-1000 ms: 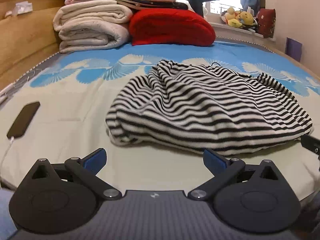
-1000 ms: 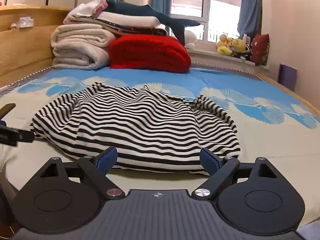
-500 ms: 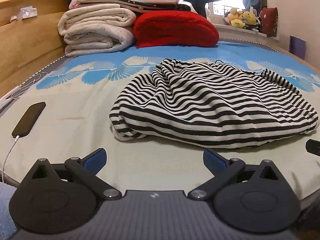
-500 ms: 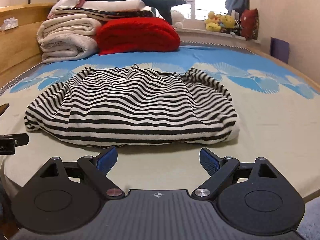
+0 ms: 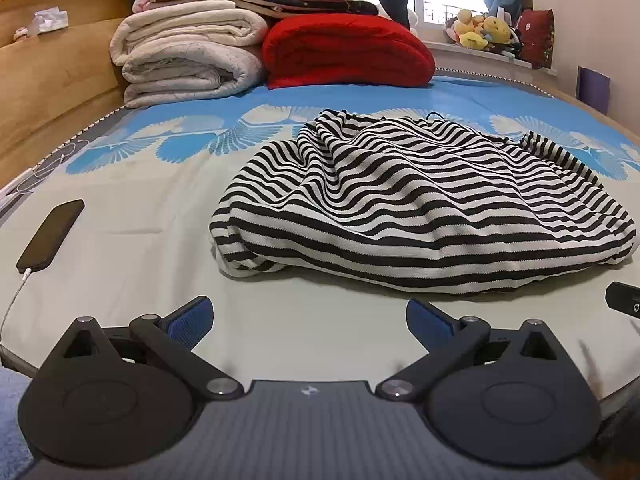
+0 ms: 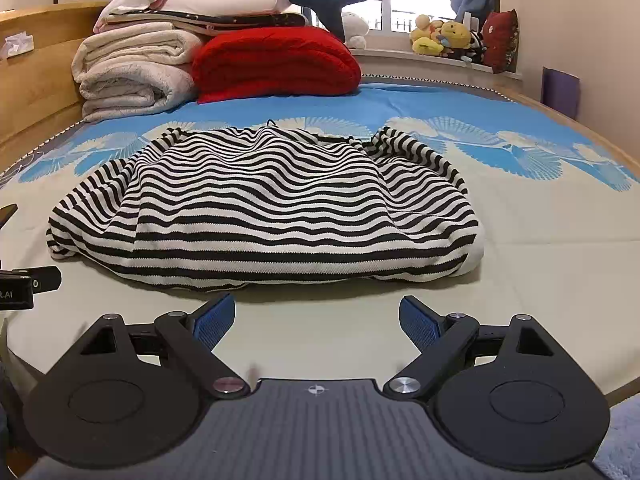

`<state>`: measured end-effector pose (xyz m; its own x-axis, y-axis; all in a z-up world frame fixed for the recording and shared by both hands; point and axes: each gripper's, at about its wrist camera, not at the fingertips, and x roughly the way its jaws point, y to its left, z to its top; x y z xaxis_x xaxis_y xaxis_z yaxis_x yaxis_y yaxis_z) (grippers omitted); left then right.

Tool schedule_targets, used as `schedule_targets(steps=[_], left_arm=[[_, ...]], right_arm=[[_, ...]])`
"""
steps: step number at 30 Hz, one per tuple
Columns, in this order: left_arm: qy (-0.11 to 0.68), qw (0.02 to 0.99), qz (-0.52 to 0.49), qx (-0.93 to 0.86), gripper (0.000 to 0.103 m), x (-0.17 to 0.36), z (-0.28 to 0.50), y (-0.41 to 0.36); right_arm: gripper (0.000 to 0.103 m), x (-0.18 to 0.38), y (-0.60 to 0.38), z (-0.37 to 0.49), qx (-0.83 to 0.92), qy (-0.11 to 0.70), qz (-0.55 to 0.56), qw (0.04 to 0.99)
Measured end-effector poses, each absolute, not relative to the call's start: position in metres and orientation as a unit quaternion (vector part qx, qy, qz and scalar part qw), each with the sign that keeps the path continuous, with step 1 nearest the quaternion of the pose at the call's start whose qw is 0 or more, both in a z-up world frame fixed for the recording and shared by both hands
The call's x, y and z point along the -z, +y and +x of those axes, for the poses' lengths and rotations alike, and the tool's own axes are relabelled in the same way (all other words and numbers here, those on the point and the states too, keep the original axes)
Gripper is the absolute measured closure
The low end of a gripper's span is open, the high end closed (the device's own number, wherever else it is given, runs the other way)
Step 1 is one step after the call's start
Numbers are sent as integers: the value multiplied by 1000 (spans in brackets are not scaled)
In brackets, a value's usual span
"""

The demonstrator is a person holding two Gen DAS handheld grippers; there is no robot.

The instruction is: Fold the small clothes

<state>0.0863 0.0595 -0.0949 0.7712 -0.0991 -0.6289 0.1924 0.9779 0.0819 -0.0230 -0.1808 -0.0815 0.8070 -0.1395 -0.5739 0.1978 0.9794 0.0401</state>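
A black-and-white striped garment point(image 5: 420, 204) lies rumpled and loosely folded on the bed; it also shows in the right wrist view point(image 6: 272, 204). My left gripper point(image 5: 310, 320) is open and empty, over the bed's near edge, short of the garment's left front corner. My right gripper point(image 6: 316, 316) is open and empty, just in front of the garment's near hem. Each gripper's body shows at the edge of the other's view.
A phone point(image 5: 50, 236) on a white cable lies on the bed at the left. Folded cream blankets point(image 5: 188, 56) and a red blanket point(image 5: 348, 52) are stacked at the far end by the wooden headboard point(image 5: 48, 80). Plush toys point(image 6: 444, 40) sit on the windowsill.
Both grippers have pulled back toward the bed's near edge and dropped lower, so the garment sits farther ahead. Both stayed open. The garment has not moved.
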Motion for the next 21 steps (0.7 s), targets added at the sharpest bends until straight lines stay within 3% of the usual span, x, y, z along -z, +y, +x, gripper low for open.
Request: schedule_targets(steps=[21], left_arm=[[342,935,50,81,0,95,95,58]], right_arm=[[13,85,-190,-15,95,309,77,943]])
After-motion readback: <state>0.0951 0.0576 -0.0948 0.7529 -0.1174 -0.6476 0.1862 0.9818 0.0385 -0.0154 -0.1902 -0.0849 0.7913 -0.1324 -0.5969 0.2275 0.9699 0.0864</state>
